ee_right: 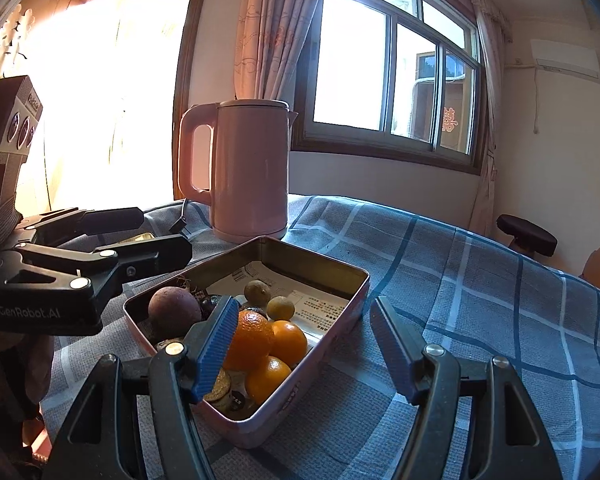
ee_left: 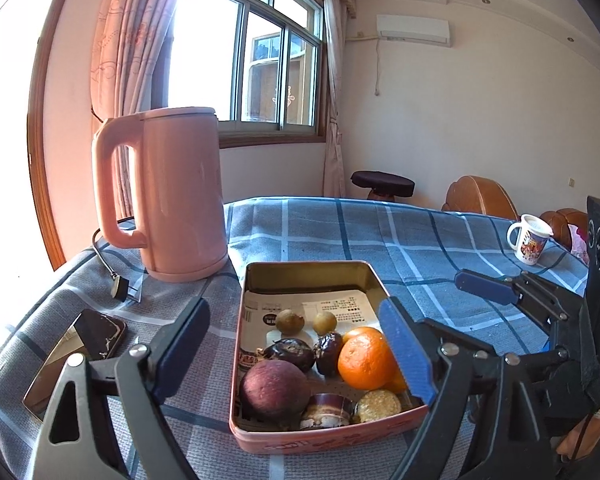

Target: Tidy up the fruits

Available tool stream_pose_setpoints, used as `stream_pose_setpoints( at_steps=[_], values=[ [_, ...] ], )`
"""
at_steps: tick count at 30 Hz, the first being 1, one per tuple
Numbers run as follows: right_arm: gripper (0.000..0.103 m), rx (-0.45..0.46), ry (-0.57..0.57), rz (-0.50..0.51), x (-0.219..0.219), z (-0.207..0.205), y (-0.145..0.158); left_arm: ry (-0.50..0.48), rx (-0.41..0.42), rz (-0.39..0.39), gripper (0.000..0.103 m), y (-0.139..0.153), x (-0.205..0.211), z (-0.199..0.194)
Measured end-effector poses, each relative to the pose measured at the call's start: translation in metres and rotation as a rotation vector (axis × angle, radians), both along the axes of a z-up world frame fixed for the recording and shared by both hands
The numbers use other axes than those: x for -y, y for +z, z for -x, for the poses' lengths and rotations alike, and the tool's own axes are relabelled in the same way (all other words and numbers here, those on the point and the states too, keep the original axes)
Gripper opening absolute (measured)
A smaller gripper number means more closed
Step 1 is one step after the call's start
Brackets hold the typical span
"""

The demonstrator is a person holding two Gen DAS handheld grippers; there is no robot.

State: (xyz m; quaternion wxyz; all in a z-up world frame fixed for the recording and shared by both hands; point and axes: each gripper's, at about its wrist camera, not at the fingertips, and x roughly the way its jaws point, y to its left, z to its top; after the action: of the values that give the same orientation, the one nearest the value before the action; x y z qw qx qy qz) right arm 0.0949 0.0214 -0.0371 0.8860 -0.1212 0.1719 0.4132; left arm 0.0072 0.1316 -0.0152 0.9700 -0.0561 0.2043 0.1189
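An open pink tin point(ee_left: 308, 266) point(ee_right: 320, 258) lined with printed paper sits on the blue checked tablecloth. It holds oranges point(ee_left: 364, 358) point(ee_right: 254, 338), a round purple fruit point(ee_left: 274, 390) point(ee_right: 174, 306), two small brownish-green fruits point(ee_left: 288, 318), two dark wrinkled fruits point(ee_left: 294, 354) and round biscuits point(ee_left: 380, 406). My left gripper point(ee_left: 296, 352) point(ee_right: 164, 232) stands open over the tin's near end, with nothing gripped. My right gripper point(ee_right: 306, 352) is open too. Its left pad hangs in front of the oranges and its right pad over the cloth beside the tin.
A pink kettle point(ee_left: 180, 196) point(ee_right: 252, 172) stands just behind the tin, its cord and plug point(ee_left: 120, 290) lying on the cloth. A phone point(ee_left: 96, 334) and a shiny flat mirror point(ee_left: 48, 376) lie to the left. A printed mug point(ee_left: 530, 240) stands far right. Chairs and a stool point(ee_left: 382, 184) are beyond the table.
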Motion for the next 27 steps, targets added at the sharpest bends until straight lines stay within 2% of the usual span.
stream_pose_setpoints(
  at_steps=[27],
  values=[
    [0.070,0.002,-0.076,-0.044,0.026,-0.001,0.007,-0.016,-0.004,-0.030,0.095,0.000,0.016,-0.002]
  ],
)
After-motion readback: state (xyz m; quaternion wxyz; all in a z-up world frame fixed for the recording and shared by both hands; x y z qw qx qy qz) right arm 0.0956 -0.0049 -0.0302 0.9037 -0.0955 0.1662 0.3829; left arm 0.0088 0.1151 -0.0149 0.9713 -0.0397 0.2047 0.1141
